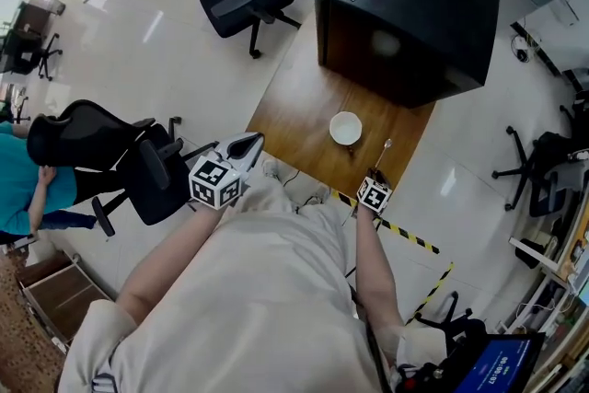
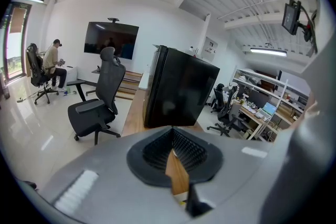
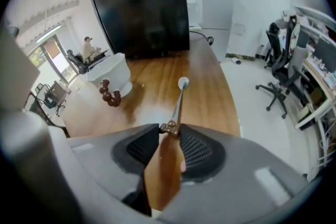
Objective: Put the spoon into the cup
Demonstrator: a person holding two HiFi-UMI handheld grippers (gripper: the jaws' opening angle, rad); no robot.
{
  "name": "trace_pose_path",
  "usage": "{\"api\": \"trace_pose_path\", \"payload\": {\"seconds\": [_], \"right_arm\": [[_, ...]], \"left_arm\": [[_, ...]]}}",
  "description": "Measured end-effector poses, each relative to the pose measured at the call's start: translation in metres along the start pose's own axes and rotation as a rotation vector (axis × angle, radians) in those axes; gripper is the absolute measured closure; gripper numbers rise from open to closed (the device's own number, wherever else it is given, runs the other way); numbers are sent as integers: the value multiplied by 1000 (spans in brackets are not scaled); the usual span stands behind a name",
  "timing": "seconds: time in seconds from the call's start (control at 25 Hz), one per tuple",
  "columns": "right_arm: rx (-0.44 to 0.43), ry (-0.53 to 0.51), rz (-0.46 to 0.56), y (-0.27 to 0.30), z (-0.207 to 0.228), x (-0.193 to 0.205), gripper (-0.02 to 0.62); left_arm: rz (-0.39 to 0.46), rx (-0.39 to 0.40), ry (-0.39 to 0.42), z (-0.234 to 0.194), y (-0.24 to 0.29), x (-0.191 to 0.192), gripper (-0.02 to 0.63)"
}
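your right gripper (image 3: pixel 169 128) has its jaws pinched on the handle end of the spoon (image 3: pixel 178 99), just right of the cup (image 1: pixel 346 128). your left gripper (image 2: pixel 172 136), left of the cup, has its jaws together on nothing.

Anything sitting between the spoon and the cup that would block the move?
Nothing visible does. Only bare table lies between the spoon and the cup. The right hand-held gripper is closed on the spoon's handle end.

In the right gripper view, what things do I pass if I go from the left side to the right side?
cup → spoon → office chair
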State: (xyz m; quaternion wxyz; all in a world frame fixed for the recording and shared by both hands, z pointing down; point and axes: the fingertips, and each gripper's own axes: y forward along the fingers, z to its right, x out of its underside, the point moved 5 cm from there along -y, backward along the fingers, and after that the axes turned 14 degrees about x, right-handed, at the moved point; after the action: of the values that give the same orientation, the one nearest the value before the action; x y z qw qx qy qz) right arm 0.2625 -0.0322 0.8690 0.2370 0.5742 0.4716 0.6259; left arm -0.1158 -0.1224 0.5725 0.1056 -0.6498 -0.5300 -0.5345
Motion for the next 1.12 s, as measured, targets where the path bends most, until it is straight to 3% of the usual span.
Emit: {"api": "trace_pose_path", "payload": {"seconds": [0.24,0.52,0.88,1.12], "right_arm": [[-78,33,70,-26,-2,-15,471],[-127,-59,121,-66,0,-27,471],[-200,-62,150,-126,-3,-63,472],[-213,-123,151,-166,-18,-84,471]], "left_arm": [[27,15,9,5,4,-4,603],[47,43,-11,12,2,4,603],[35,154,28,18,35,-6,604],[29,217,52,19,45,-14,604]]}}
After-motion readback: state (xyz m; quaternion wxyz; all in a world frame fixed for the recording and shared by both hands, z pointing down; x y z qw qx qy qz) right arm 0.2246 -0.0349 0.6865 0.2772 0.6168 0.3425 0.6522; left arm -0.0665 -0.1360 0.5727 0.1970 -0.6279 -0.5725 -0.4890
